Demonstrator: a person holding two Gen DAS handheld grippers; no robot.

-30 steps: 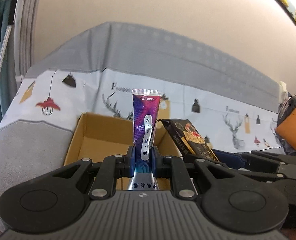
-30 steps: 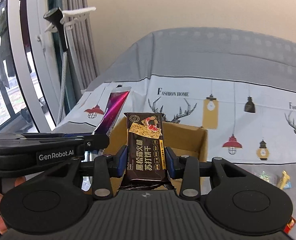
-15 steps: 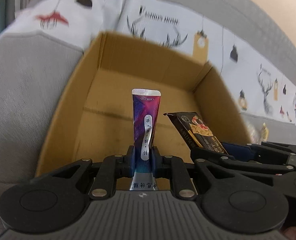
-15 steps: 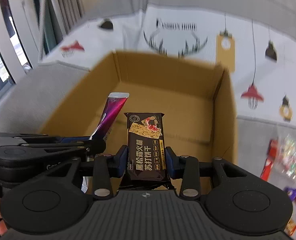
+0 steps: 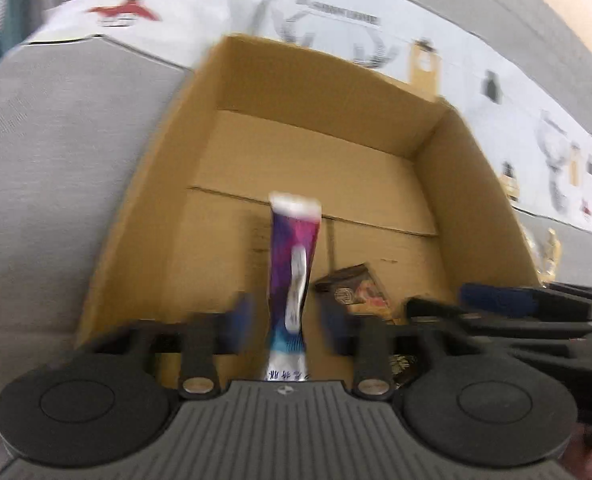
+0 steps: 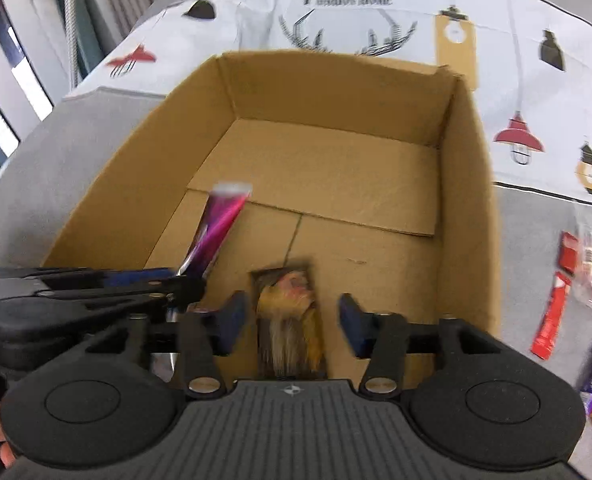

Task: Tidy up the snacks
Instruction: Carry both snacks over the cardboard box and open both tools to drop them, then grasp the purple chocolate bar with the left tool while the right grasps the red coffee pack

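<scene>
From my remote seat, very little print is legible. On the white band of the patterned cloth (image 6: pixel 375 20) beyond the cardboard box (image 6: pixel 471 184), I read a large capital "F" followed by smaller letters that look like "ASHION HOME", though motion blur leaves the small letters uncertain; the same line shows in the left wrist view, smeared past reading. The purple stick packet (image 5: pixel 294 268) carries a white strip of characters down its front and a row of blue characters at its bottom edge, all too blurred for me to make out. The dark cracker packet (image 6: pixel 290 320) is smeared, and I can read nothing on it. The loose wrappers (image 6: pixel 551 316) on the grey cover show no readable print.
</scene>
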